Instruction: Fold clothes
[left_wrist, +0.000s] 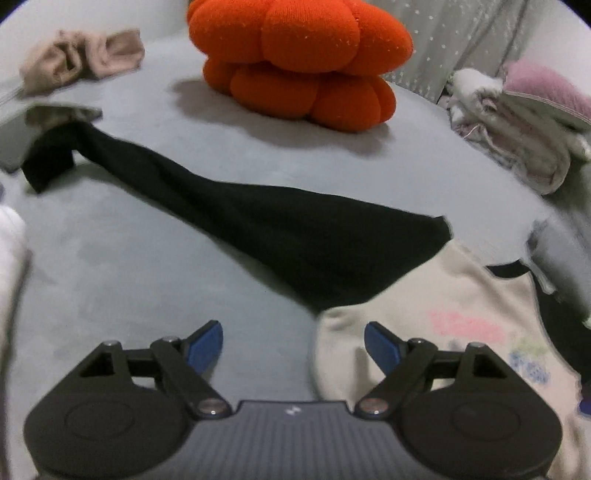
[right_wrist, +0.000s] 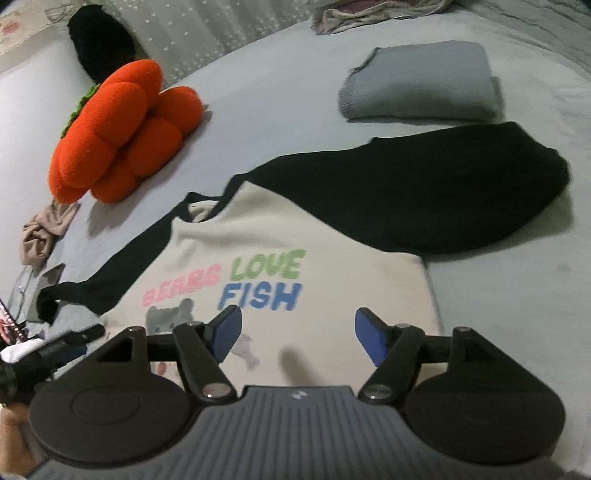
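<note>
- Cream sweatshirt with black sleeves (right_wrist: 295, 240) lies flat on the grey bedsheet (right_wrist: 517, 314), mid-frame, spread ready for folding
- My left gripper (left_wrist: 293, 341) and right gripper (right_wrist: 297, 332) hang released, empty, above its lower edge

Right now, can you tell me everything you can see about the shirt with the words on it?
The shirt is cream with black sleeves and a black neck trim, in soft knit-looking fabric. It reads BEARS LOVE FISH in pink, green and blue, above a small grey bear. It lies flat, front up, on the grey bed, one sleeve stretched out straight, the other lying broad toward a folded grey garment. No gripper touches it.
</note>
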